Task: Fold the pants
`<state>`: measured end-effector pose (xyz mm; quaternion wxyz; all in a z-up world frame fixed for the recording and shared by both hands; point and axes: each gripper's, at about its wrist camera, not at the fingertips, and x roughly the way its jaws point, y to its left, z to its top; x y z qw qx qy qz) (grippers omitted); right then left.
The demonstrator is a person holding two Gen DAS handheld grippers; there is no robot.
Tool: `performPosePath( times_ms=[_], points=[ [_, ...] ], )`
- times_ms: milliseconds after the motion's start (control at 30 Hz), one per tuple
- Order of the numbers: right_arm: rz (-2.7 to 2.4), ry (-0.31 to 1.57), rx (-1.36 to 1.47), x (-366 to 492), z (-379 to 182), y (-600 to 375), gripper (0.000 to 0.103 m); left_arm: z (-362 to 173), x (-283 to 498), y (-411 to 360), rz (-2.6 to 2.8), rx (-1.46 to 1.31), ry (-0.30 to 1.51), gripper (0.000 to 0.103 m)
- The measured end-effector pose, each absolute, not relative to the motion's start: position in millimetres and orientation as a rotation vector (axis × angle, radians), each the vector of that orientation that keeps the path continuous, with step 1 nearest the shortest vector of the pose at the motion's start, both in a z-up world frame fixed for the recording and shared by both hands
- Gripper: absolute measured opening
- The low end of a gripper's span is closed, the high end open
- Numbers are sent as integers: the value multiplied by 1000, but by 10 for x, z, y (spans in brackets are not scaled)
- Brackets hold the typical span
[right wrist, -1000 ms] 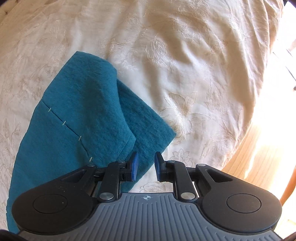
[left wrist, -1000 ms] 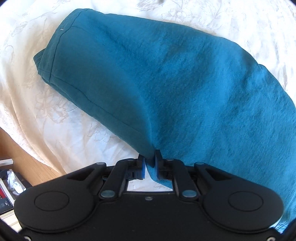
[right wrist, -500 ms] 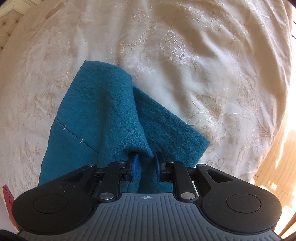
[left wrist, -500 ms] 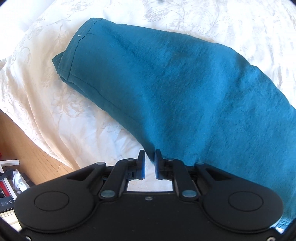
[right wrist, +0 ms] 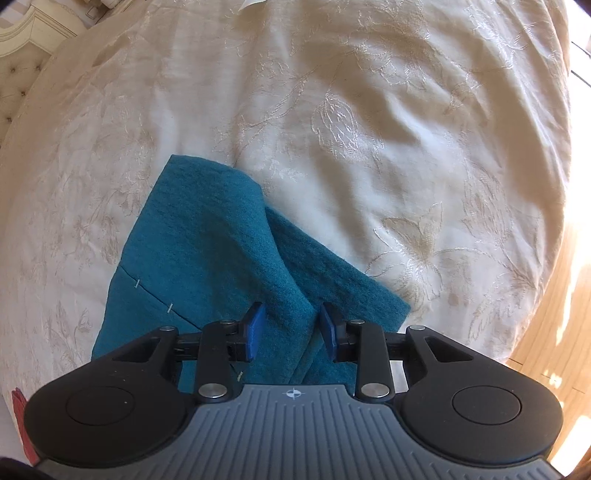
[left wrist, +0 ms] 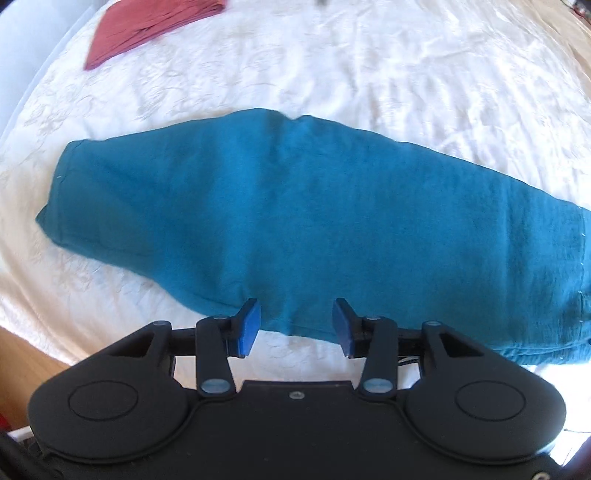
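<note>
The teal pants (left wrist: 295, 221) lie folded lengthwise in a long band across the cream bedspread, hem end at the left. My left gripper (left wrist: 295, 328) is open and empty, above the band's near edge at its middle. In the right wrist view the pants' other end (right wrist: 207, 251) shows two offset layers with white stitches along a seam. My right gripper (right wrist: 291, 330) is open with its blue pads on either side of a raised fold of the cloth, without pinching it.
A folded dark red garment (left wrist: 147, 26) lies at the far left of the bed. The embroidered bedspread (right wrist: 369, 129) stretches beyond the pants. Wooden floor (right wrist: 554, 332) shows past the bed's right edge, and a headboard (right wrist: 29, 37) at far left.
My left gripper let go of the pants' edge, opened wide and pulled back, so the whole band shows. My right gripper moved over the cloth end and opened wider around the fold.
</note>
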<state>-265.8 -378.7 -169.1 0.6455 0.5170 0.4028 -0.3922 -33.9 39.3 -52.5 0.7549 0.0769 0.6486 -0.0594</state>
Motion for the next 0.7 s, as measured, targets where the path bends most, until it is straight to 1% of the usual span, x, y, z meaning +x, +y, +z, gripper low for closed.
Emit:
performPosePath(
  times_ms=[167,200,233,367,433,500,600,633,667,700],
  points=[
    [-888,970,1153,-2560,-1747,-3784,32,-616,-353,-66,-240,249,1398,54],
    [-877,978,1125,-2509,-1725,-3774,27,-639,-368,-138,-256,272,1395,54],
    [-871,981,1097,-2488,-1686,-3758,14,-664,-371,-197,-268,287,1397,54],
    [-850,982,958,-2435,-1314,-3620,10,-718,-389,-402,-316,323,1423,55],
    [-869,978,893,-2491,-1086,-3519,8,-750,-392,-461,-326,339,1428,58],
    [-906,990,814,-2550,-974,-3428,5,-787,-394,-496,-328,347,1433,60],
    [-918,1038,775,-2626,-1088,-3412,6,-846,-383,-519,-330,345,1451,60],
    [-911,1047,820,-2644,-1168,-3453,9,-857,-379,-520,-328,346,1457,60],
    [-891,1027,894,-2692,-1236,-3515,9,-860,-375,-516,-329,348,1464,60],
    [-878,999,960,-2722,-1289,-3557,12,-862,-377,-518,-329,347,1465,60]
  ],
)
